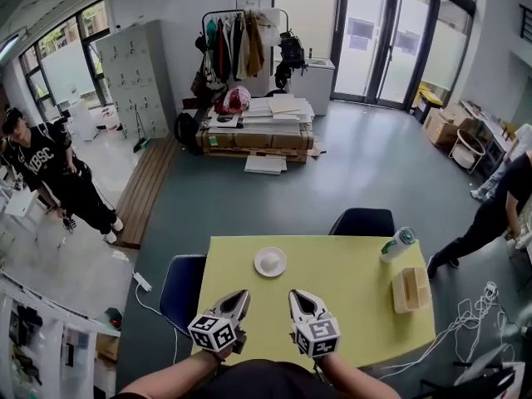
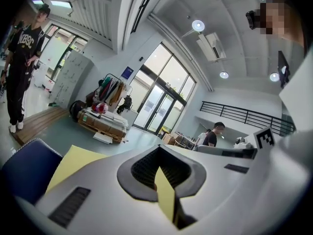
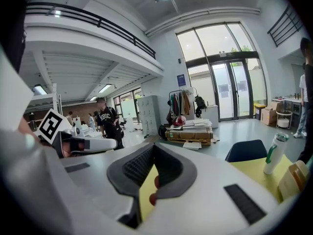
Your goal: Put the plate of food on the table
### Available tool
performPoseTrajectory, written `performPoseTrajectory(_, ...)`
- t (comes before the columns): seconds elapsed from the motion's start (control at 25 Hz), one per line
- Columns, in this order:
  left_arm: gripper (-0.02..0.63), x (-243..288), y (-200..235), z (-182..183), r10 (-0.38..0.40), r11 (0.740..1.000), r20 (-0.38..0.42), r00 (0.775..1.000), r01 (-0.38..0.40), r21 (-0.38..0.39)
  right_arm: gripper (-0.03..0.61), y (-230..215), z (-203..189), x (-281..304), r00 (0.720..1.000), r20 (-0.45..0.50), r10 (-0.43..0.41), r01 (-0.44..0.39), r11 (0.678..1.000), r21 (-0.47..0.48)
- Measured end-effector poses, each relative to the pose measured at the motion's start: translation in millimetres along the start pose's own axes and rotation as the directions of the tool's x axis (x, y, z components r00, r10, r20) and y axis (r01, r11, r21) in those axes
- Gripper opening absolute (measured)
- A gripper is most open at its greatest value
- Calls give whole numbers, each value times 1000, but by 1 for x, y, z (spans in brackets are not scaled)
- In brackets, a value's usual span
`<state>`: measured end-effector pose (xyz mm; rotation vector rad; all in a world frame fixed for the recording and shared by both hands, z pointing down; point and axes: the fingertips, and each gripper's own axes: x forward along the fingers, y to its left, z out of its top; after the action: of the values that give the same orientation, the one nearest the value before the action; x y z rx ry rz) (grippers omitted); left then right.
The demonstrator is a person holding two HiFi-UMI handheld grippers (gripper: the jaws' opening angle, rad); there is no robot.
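Seating comes first at the left: a dark blue chair (image 1: 181,288) stands tucked against the left edge of the yellow table (image 1: 349,293). Just right of it, over the near edge, the left gripper (image 1: 241,296) hangs with its jaws clenched together and nothing between them. Its own view shows only a sliver of yellow tabletop through the seam.

Farther in, left of centre, the white plate (image 1: 282,269) sits flat on the table with a pale mound of food (image 1: 270,261) on it. It is well apart from both grippers and touched by neither.

The right gripper (image 1: 295,294) hovers beside the left one, also closed tight and empty. A second dark chair (image 1: 362,221) stands at the far side. Toward the right edge are a white bottle with a green cap (image 1: 397,244) and, nearer, a small wooden box (image 1: 411,289).

With the plate resting on the table, the placing step looks complete. The next move probably calls only for keeping both grippers clear of the plate, unless it should sit elsewhere, which would need open jaws and a reach forward.
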<state>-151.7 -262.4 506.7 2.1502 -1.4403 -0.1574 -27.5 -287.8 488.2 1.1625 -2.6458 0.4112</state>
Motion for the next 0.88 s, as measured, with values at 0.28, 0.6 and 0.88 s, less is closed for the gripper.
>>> performPoseTrajectory(0.28,8,-9,-15,11,-12,995,37,999,8,99,12,10,6,-5,1000,15,11,-11,999,-31)
performPoseTrajectory(0.6,8,-12,-23,25,-22,988,64,998,12,152,11,20,13,-5,999,30,16,-15,999,-36)
performPoseTrajectory(0.88,8,-15,-26,23,-22,985,66,998,10,174,11,19,15,-7,999,38,5,-4,999,-36)
